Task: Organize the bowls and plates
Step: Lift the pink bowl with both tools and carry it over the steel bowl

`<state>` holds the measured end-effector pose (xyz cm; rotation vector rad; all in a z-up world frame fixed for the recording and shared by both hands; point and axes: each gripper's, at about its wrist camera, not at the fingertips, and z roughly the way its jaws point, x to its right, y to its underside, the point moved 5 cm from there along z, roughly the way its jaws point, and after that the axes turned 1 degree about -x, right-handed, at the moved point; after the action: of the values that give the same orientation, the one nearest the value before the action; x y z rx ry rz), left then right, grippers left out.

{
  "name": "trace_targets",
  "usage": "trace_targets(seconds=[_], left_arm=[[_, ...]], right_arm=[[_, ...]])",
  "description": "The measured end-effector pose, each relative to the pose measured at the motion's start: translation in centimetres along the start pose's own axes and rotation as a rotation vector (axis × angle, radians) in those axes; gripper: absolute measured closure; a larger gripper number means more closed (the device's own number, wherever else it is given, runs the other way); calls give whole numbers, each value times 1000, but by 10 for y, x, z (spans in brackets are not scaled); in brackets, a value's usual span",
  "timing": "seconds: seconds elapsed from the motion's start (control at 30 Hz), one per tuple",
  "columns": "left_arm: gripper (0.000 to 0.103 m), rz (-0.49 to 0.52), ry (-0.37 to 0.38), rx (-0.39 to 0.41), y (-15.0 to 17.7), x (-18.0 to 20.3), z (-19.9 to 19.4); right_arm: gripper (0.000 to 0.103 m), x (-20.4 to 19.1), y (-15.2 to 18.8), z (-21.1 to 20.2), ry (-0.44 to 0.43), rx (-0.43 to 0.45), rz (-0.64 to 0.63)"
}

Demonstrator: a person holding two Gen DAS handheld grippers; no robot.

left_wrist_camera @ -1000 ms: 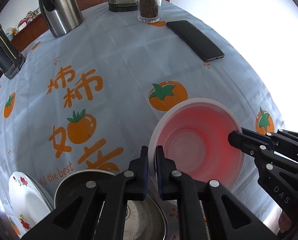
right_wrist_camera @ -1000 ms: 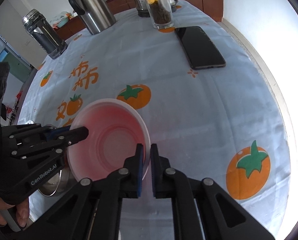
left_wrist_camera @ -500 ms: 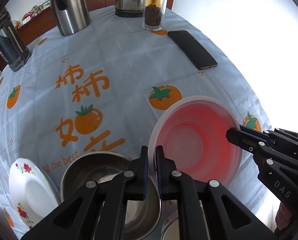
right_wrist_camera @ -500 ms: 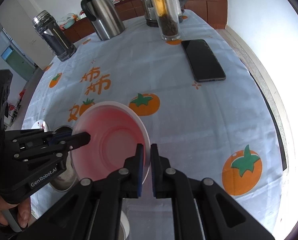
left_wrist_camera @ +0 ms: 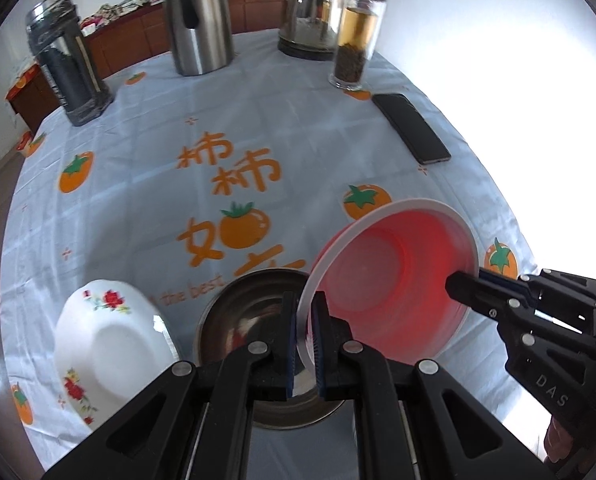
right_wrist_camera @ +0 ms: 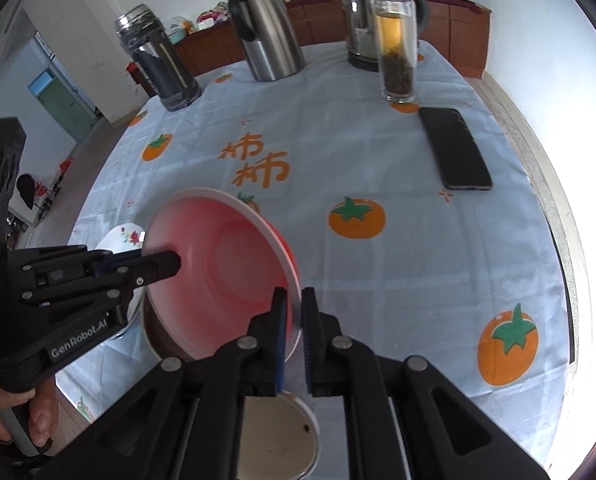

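A red plastic bowl with a white rim (left_wrist_camera: 394,292) (right_wrist_camera: 218,276) hangs above the table, tilted, held from both sides. My left gripper (left_wrist_camera: 305,312) (right_wrist_camera: 178,260) is shut on its rim at one edge, and my right gripper (right_wrist_camera: 294,312) (left_wrist_camera: 454,280) is shut on the opposite edge. Below the red bowl sits a steel bowl (left_wrist_camera: 250,312) (right_wrist_camera: 158,336). A white plate with red flowers (left_wrist_camera: 106,352) (right_wrist_camera: 122,236) lies left of it. A white cup with a brown inside (right_wrist_camera: 282,436) stands under my right gripper.
On the persimmon-print tablecloth (left_wrist_camera: 258,128) stand a steel thermos jug (left_wrist_camera: 198,28), a dark jar (left_wrist_camera: 66,76), a glass kettle (left_wrist_camera: 314,16) and a tea bottle (left_wrist_camera: 358,36) at the far side. A black phone (left_wrist_camera: 410,128) lies at the right. A hand (right_wrist_camera: 22,416) holds the left gripper.
Both grippers have lifted the red bowl off the table and tilted it; it now hangs partly over the steel bowl. More of the table shows.
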<state>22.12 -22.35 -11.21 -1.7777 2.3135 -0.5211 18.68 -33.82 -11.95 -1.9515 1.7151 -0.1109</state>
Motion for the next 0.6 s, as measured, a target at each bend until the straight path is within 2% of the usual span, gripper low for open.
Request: trace_targets(seconds=[0.17,0.23,0.27,0.33,0.37,0.43,0.47,0.5,0.53,0.57,0.6], left_arm=[[95,-19,-13,10,9,-16,-14],[95,-2,-44,11,14,-20,-11],[95,-1,-68,0,17,-23,-9],[95,-20,-53,-2,23,-28,-11],[95,-18,-81,-14,23,-30,-8],[94,-121,-23,10,27,-49,-8],[94,-162,-31,-30,33,-56,-2],[94,-173,-21,-73,38,-59,6],[94,-168,-24,-82,38,-63,12],[94,-188,-39,-74,37,-71,13],[94,-221,-19,-79,38,-79,14]], right_arm=[[96,-20,4,3,-13,-4,-28],[96,-27,10,9,-20,-10,-30],[96,-29,13,15,-35,-21,-23],[95,-34,20,30,-10,-54,-33],[95,-37,22,33,-14,-59,-37],[95,-44,24,41,-3,-66,-52],[95,-50,25,47,-33,-80,-45],[94,-55,24,52,-14,-91,-64],[94,-57,25,58,18,-108,-82],[94,-62,22,61,-5,-126,-92],[94,-65,19,60,-19,-124,-102]])
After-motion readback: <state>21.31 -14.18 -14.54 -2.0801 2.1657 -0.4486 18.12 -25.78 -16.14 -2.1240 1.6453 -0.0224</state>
